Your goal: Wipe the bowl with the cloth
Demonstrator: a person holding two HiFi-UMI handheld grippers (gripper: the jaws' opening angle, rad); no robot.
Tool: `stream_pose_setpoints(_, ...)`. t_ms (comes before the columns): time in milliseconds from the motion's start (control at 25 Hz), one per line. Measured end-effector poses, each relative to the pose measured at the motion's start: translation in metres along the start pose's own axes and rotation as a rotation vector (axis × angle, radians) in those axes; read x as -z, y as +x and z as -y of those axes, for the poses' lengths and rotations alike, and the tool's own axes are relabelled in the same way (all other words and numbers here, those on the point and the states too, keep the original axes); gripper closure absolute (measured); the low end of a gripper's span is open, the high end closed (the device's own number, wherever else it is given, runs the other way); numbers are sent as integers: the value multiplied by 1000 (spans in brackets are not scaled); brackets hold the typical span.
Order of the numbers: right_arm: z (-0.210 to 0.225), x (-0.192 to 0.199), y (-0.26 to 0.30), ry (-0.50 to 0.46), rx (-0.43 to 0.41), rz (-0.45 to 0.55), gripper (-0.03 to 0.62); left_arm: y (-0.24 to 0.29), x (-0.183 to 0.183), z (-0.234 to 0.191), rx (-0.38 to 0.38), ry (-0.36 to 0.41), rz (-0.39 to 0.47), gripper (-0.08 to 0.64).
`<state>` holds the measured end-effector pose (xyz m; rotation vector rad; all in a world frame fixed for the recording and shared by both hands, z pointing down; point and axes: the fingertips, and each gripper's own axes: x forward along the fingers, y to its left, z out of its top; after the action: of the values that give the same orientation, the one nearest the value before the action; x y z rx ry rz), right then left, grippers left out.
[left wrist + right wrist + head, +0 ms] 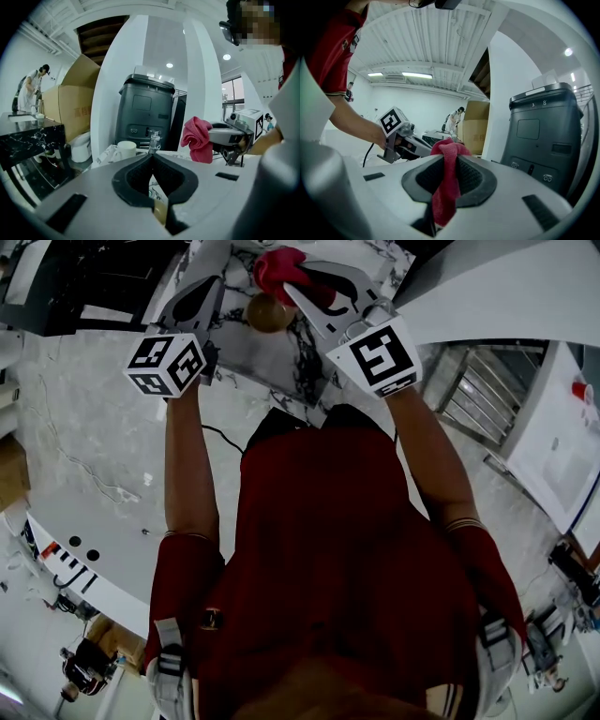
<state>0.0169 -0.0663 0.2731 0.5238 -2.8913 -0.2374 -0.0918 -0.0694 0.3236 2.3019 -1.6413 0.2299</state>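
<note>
The left hand-held gripper [151, 161] had its jaws drawn together, their tips meeting, with a tan edge of the bowl [267, 313] pinched low between the black pads. In the head view the brown bowl was held up above the marbled counter [246, 357], just beside that gripper's jaws and between the two grippers. The right hand-held gripper [449, 157] was clamped on the red cloth [444, 192], which ran down the gap between its pads and bunched into a fold over the jaw tips. From the head view the cloth sat just above the bowl, close to its rim; whether the two touched could not be made out. Beyond the left jaws a white mug [126, 150] stood on the counter, with a dark bin [145, 112] behind it.
</note>
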Motion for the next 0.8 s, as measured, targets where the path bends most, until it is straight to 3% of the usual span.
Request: stream_pose_setpoints(800, -6, 59, 59, 54, 58, -203, 528, 54, 88, -45, 193, -35, -383, 549)
